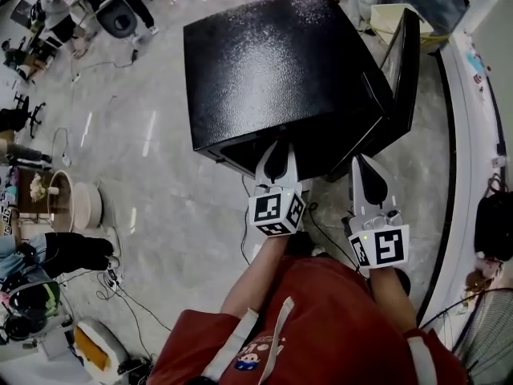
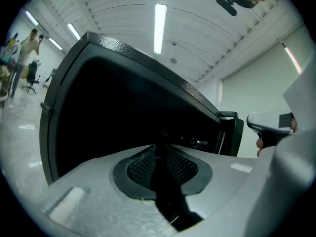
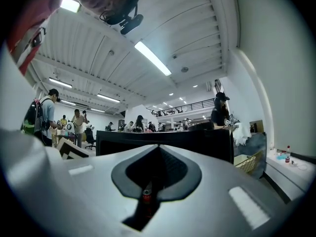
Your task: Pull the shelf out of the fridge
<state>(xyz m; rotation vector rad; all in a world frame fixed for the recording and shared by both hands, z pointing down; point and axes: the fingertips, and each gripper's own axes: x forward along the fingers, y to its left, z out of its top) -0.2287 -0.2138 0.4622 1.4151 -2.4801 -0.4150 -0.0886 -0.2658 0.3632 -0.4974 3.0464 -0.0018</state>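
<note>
A black mini fridge (image 1: 280,62) stands on the floor in front of me, its door (image 1: 405,79) swung open to the right. My left gripper (image 1: 278,152) is at the fridge's front opening, its jaws parted with a dark gap between them. In the left gripper view the left gripper (image 2: 160,149) points into the dark inside of the fridge (image 2: 123,107); no shelf can be made out there, and I cannot tell whether anything lies between the pads. My right gripper (image 1: 361,163) hangs beside the open door, fingers together, nothing held. In its own view the right gripper (image 3: 158,147) faces the black fridge (image 3: 118,139).
A white counter (image 1: 473,95) runs along the right. A basket (image 1: 393,18) stands behind the fridge door. Cables (image 1: 120,287) lie on the floor at the left, near a round stool (image 1: 72,203). An office chair (image 1: 116,14) and people are far off at the top left.
</note>
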